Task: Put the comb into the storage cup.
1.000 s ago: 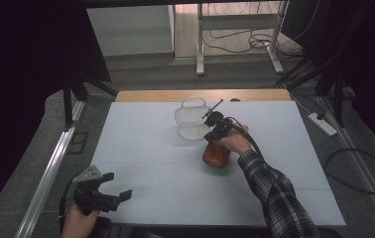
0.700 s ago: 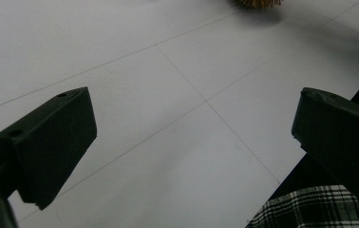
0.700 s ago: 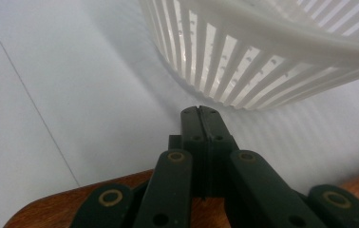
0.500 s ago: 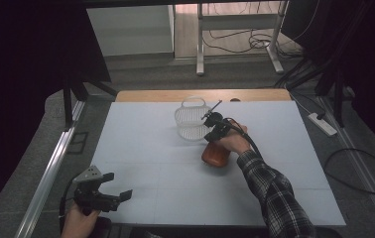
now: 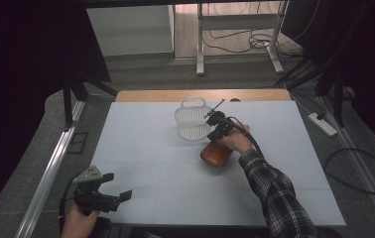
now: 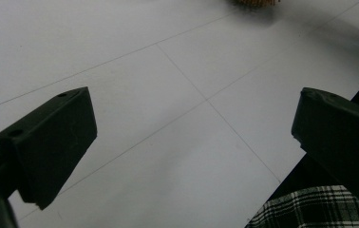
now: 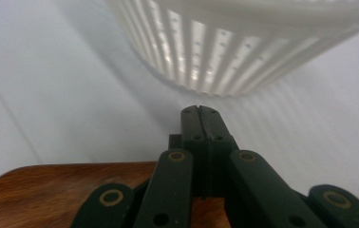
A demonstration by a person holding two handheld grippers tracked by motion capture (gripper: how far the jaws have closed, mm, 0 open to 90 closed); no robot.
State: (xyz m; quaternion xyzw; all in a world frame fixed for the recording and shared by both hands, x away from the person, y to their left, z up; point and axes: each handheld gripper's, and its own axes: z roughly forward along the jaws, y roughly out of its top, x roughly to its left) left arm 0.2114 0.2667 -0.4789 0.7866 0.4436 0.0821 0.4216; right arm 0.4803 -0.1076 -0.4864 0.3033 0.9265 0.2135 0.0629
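In the high view, a white mat (image 5: 141, 148) covers the table (image 5: 200, 95), whose bare wood edge shows along the far side. The right gripper (image 5: 214, 130) sits just past the mat's middle, held by a hand with a plaid sleeve (image 5: 275, 196). Its tip points toward a white slatted basket (image 5: 191, 121) that stands upright just beyond it, so near that I cannot tell from here whether they touch. A brown wooden block (image 5: 215, 154) lies on the mat directly under that hand, on the near side of the basket. The left gripper (image 5: 113, 193) is at the near left corner, well apart from both things, with its 2 jaws spread over bare mat. No brand, label or writing can be read on anything here.

In the left gripper view, the 2 jaws stand wide with nothing between them; thin seam lines cross the mat below. A bit of the block peeks in at the top edge, and plaid cloth fills the lower right corner.

In the right gripper view, the jaws are pressed flat together with nothing between them. Their tip rests low over the mat, close before the basket's (image 7: 244, 42) ribbed wall but apart from it. The block's (image 7: 63, 194) polished grain lies just under the gripper body at lower left. No lettering is readable.
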